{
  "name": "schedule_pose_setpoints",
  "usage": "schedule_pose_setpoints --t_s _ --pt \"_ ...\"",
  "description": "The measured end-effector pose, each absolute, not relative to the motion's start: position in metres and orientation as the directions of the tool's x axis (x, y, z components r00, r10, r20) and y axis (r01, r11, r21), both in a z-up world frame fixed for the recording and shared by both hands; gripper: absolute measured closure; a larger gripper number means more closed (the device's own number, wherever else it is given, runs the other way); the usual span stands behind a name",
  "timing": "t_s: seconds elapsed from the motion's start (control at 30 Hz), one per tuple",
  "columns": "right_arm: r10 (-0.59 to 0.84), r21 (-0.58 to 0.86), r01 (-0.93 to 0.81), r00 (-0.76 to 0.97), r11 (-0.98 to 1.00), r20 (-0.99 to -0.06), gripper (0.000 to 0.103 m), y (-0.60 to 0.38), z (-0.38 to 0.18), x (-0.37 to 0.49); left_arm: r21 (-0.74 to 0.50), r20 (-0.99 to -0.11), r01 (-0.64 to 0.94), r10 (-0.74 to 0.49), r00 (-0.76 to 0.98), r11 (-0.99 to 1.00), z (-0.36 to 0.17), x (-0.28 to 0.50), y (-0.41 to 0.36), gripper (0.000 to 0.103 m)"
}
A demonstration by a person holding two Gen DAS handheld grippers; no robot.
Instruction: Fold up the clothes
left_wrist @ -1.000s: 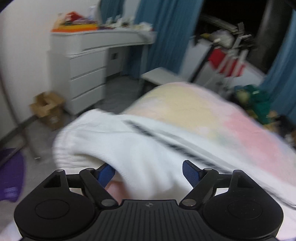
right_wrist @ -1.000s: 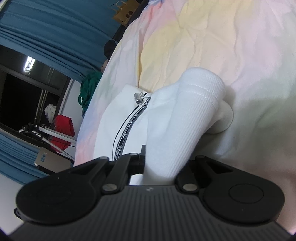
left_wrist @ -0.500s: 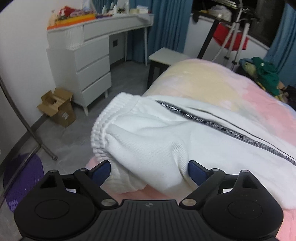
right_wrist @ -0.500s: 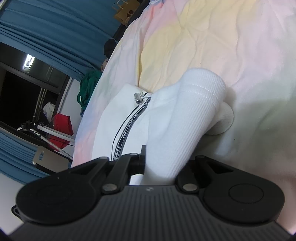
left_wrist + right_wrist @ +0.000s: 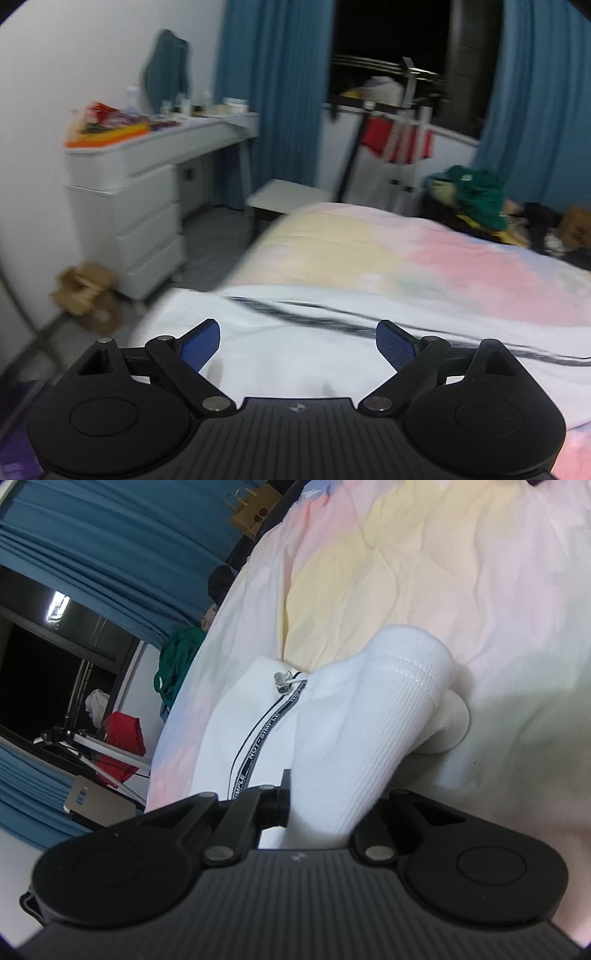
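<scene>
Across the bed (image 5: 461,266), toward twelve o'clock, the white jacket (image 5: 295,343) is lying. My right claw (image 5: 321,805) is pinching its ribbed cuff; my left claw (image 5: 297,341), jaws just spread and apparently empty, is hovering. I'm keeping the cuff taut before regripping.
</scene>
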State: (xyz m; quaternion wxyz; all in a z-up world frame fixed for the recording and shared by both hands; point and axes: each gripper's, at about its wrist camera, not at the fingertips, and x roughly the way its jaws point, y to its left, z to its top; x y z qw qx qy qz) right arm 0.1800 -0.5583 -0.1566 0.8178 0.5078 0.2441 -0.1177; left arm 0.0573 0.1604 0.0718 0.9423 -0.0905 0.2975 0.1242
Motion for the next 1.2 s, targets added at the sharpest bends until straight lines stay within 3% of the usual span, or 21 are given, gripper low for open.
schedule_pose_setpoints --t_s 0.2,0.37,0.57,0.87,1.07,1.2 --pt "0.054 0.775 0.432 0.858 0.460 -0.510 0.091 -0.560 -0.156 0.179 -0.110 -0.585 -0.176 0.079 0.807 0.978 0.027 0.113 0.081 0.010" --pt "0.047 0.768 0.432 0.858 0.473 -0.512 0.091 -0.557 -0.155 0.181 -0.054 -0.597 -0.141 0.081 0.798 0.989 -0.027 0.153 0.038 0.010" --pt "0.021 0.743 0.435 0.856 0.509 -0.516 0.091 -0.552 -0.150 0.183 0.050 -0.645 -0.118 0.122 0.754 0.992 -0.079 0.169 0.031 0.010" --pt "-0.082 0.589 0.407 0.862 0.698 -0.500 0.091 -0.525 -0.110 0.193 0.089 -0.660 -0.120 0.149 0.737 0.989 -0.094 0.177 0.030 0.008" --pt "-0.213 0.364 0.324 0.925 0.873 -0.313 0.091 -0.451 -0.024 0.184 0.053 -0.676 -0.118 0.123 0.726 0.992 -0.086 0.182 0.035 0.007" --pt "-0.185 0.127 0.205 0.971 0.970 -0.150 0.091 -0.358 0.016 0.175 0.002 -0.668 -0.119 0.090 0.739 0.993 -0.068 0.178 0.043 0.007"
